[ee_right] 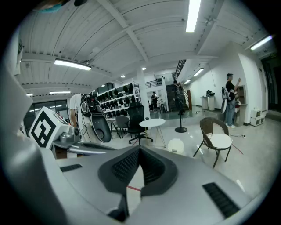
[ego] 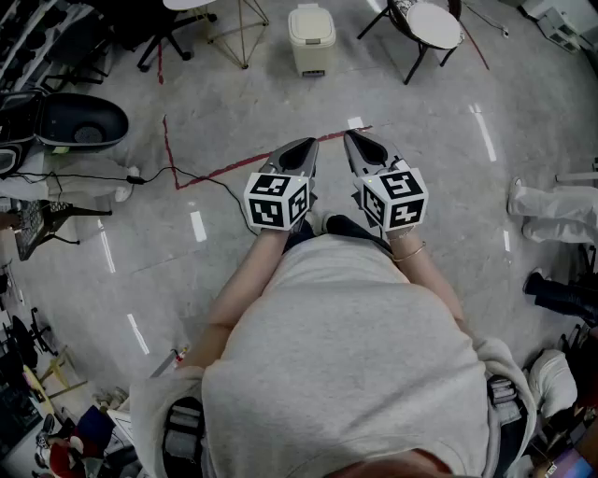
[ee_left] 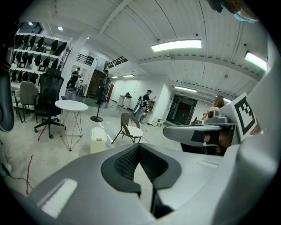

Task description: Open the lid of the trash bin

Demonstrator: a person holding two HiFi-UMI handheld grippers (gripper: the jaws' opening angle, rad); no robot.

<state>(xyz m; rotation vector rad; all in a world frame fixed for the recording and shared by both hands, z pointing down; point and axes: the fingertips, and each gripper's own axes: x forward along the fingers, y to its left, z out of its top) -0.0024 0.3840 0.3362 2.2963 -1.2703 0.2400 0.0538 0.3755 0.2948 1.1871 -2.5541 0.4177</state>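
Note:
The cream trash bin [ego: 311, 37] stands on the floor far ahead, its lid down. It also shows small in the left gripper view as the bin [ee_left: 98, 139] and in the right gripper view as the bin [ee_right: 175, 145]. My left gripper [ego: 304, 147] and right gripper [ego: 361, 141] are held side by side at waist height, well short of the bin and pointing toward it. Both are shut with nothing between the jaws, whose tips meet in the left gripper [ee_left: 138, 145] and the right gripper [ee_right: 140, 149].
A chair with a white seat [ego: 430, 25] stands right of the bin, a wire-legged round table [ego: 239, 23] and an office chair [ego: 161, 33] left of it. Red tape [ego: 229, 169] and a black cable [ego: 149, 175] cross the floor. Someone's legs [ego: 551, 202] are at the right.

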